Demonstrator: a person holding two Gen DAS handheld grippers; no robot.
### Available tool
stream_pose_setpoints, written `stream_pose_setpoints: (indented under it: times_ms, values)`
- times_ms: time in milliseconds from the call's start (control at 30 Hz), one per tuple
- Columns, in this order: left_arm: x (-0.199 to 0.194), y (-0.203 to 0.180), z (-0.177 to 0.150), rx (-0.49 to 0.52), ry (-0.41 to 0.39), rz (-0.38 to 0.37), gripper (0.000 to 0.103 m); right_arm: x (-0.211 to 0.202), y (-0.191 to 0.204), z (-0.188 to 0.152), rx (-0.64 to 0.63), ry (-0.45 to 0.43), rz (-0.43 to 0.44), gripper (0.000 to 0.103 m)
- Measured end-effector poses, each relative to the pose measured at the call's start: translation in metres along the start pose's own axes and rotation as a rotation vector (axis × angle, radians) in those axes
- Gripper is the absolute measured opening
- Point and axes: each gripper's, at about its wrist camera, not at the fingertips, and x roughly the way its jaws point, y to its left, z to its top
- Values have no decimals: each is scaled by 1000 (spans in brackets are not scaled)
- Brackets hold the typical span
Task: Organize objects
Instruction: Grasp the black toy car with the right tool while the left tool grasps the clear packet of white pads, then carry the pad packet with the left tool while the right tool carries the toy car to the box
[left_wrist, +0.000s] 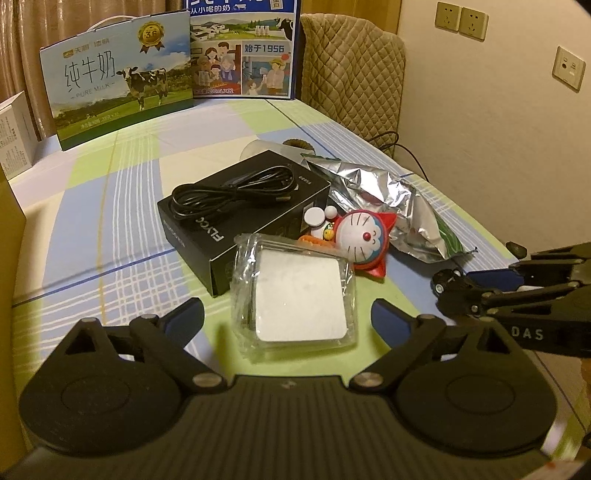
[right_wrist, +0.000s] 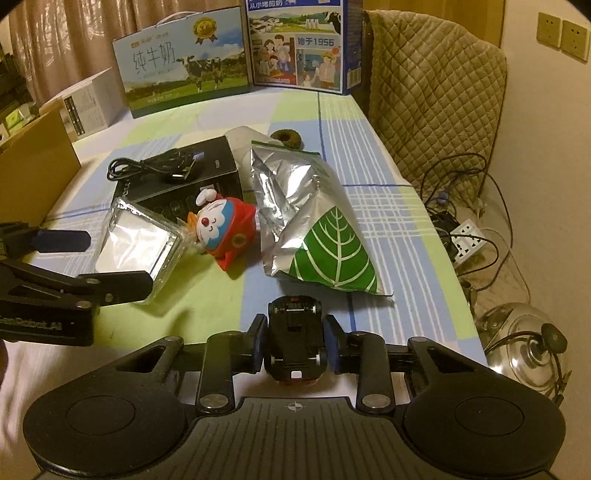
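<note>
The left gripper (left_wrist: 288, 314) hovers with fingers spread wide, while the right gripper's (right_wrist: 293, 341) fingers are clamped.

Left claw (left_wrist: 288, 314) wide around clear packet (left_wrist: 295, 291).

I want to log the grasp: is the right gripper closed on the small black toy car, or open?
Closed: the right gripper has both fingers pressed against the sides of the black toy car.

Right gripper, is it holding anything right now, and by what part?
Yes. The right gripper is shut on the black toy car, clamped across its two long sides. The left gripper is open and holds nothing, its fingers either side of the clear packet.
</note>
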Motion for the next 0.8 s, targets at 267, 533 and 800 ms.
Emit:
stream_pose_setpoints:
  times_ms: [267,533,800]
  values:
    - [11,-10,4,57,-16,22,88,-9,-4,3,26,-21,-5,29]
    - [22,-22,-1,141,-12,85,73,-8,-5,1,34,-15,-4,29]
    - [10,-9,-2,62,26,63,62,-10,-7,-2,40,-4,2,29]
